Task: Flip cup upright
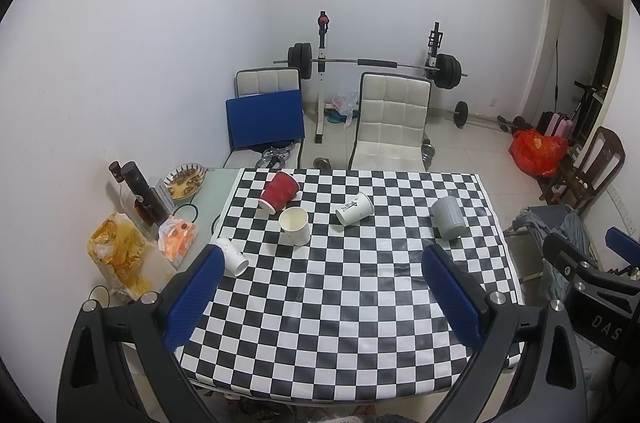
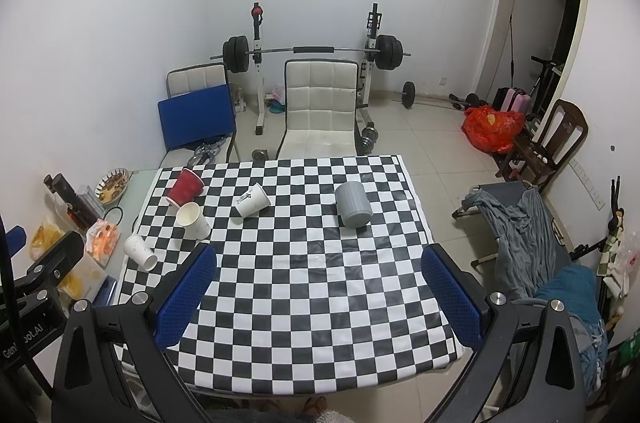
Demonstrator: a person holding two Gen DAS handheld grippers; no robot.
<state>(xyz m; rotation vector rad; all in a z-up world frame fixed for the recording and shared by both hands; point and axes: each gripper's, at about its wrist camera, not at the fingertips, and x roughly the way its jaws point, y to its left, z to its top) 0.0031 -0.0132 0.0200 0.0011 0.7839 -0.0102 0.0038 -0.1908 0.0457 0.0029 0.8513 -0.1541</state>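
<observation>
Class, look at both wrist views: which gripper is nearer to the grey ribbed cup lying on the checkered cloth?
Right. The grey cup lies ahead of the right gripper, slightly right of centre; for the left gripper it sits far right.

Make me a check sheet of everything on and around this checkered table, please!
Surface: checkered tablecloth, flat, over a table.
Job's things: five cups. Red cup, printed paper cup, grey ribbed cup and small white cup lie on their sides; cream paper cup leans tilted, mouth up.
Clutter: dark bottle, snack bags, dish of food at table's left.
Tongs: left tongs and right tongs open, empty, above the near edge.
Cables: black loop beside the cloth.
Surroundings: white chairs, barbell rack, red bag.
</observation>
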